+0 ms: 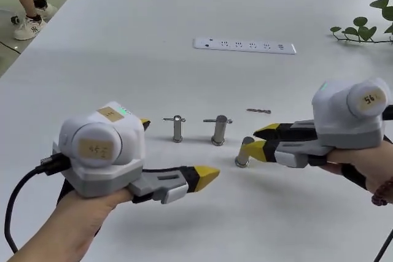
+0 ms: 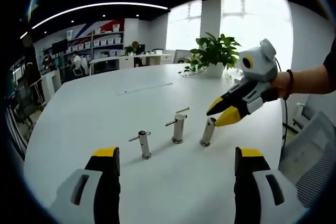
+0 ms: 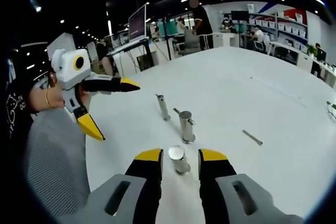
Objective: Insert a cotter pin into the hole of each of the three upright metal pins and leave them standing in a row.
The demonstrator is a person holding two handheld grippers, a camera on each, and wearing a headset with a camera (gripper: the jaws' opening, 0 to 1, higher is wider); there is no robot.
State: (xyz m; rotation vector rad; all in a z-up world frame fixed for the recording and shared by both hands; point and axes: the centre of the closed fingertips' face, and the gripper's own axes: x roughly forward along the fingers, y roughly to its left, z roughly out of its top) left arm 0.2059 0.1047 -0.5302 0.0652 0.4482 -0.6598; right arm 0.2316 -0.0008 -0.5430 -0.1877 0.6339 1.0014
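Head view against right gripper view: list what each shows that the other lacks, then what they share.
Head view adds: a white power strip and, at the edge of the white table, a green leafy sprig. Right gripper view adds: a dark monitor, a standing person, and the shiny flat top of the bare steel pin between the right gripper's open jaws. Shared: that pin, two other upright steel pins each carrying a cotter pin, a loose cotter pin, and the open left gripper.

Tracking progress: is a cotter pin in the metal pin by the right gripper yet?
Out. That metal pin is bare on top, and a cotter pin lies loose on the table.
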